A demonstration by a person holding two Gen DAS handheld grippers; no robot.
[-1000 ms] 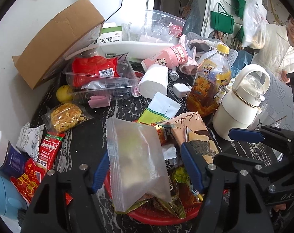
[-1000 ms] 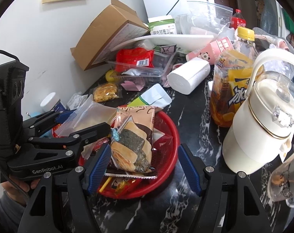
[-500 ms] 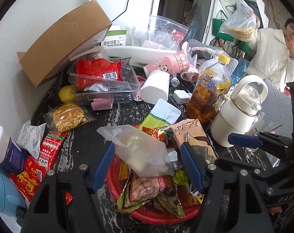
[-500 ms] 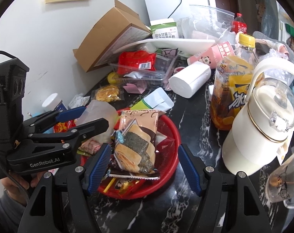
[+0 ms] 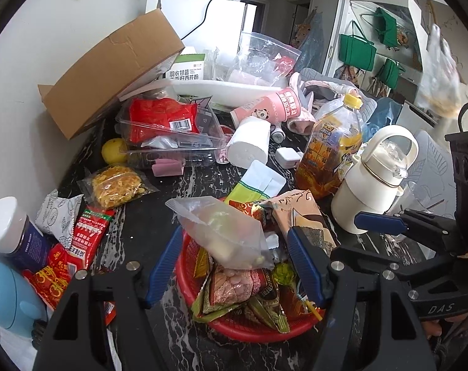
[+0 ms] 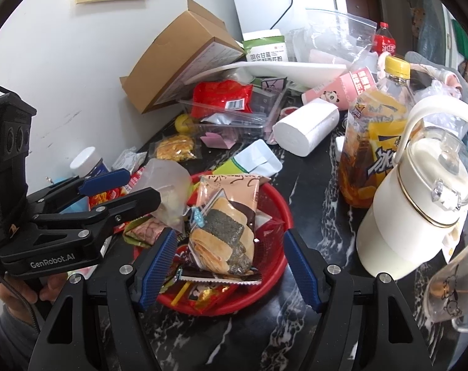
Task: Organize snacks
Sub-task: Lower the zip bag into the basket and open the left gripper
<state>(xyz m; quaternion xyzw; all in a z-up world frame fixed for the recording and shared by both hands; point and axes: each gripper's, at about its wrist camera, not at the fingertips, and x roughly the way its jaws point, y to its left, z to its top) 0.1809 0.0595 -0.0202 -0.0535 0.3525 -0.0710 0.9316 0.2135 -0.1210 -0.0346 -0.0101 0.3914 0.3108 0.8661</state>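
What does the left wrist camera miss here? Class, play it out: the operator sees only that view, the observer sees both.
Operator: My own finger covers the cracker packet. How does it lie?
Observer: The cracker packet lies picture side up on top of the pile in the red basket, framed by the open right gripper.
Operator: Any drink behind the big clear bag at the back?
Observer: Yes, a red cola bottle stands at the right edge of the big clear bag.
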